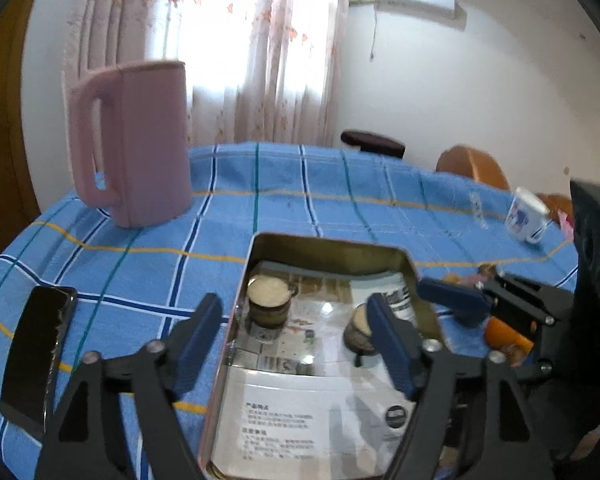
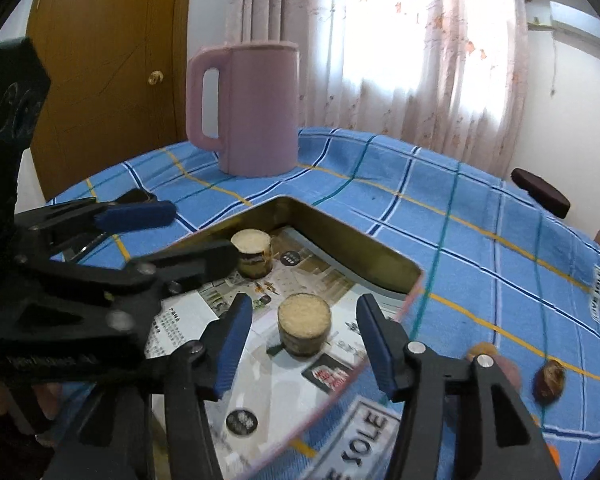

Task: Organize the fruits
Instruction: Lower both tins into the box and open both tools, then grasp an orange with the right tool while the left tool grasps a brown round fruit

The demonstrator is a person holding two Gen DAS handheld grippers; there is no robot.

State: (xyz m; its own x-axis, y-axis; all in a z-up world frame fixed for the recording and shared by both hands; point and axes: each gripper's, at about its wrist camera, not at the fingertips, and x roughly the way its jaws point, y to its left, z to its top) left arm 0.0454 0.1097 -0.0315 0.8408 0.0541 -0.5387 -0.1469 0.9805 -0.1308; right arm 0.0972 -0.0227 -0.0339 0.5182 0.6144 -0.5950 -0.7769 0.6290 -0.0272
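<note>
A shallow metal tin (image 1: 328,246) lined with printed paper lies on the blue checked tablecloth. Two short round pieces with pale tops stand in it, one (image 1: 268,300) at the far left and one (image 1: 360,330) nearer the right; they also show in the right wrist view (image 2: 252,252) (image 2: 305,330). My left gripper (image 1: 296,344) is open over the tin's near half. My right gripper (image 2: 302,342) is open, its fingers on either side of the nearer round piece. An orange fruit (image 1: 504,334) lies right of the tin, partly behind the right gripper. A brown date-like fruit (image 2: 549,380) lies on the cloth.
A tall pink jug (image 1: 136,144) stands at the table's far left. A dark phone (image 1: 36,356) lies at the left edge. A white cup (image 1: 526,216) lies on its side at the far right. A dark stool (image 1: 374,142) and an orange chair (image 1: 472,166) stand beyond the table.
</note>
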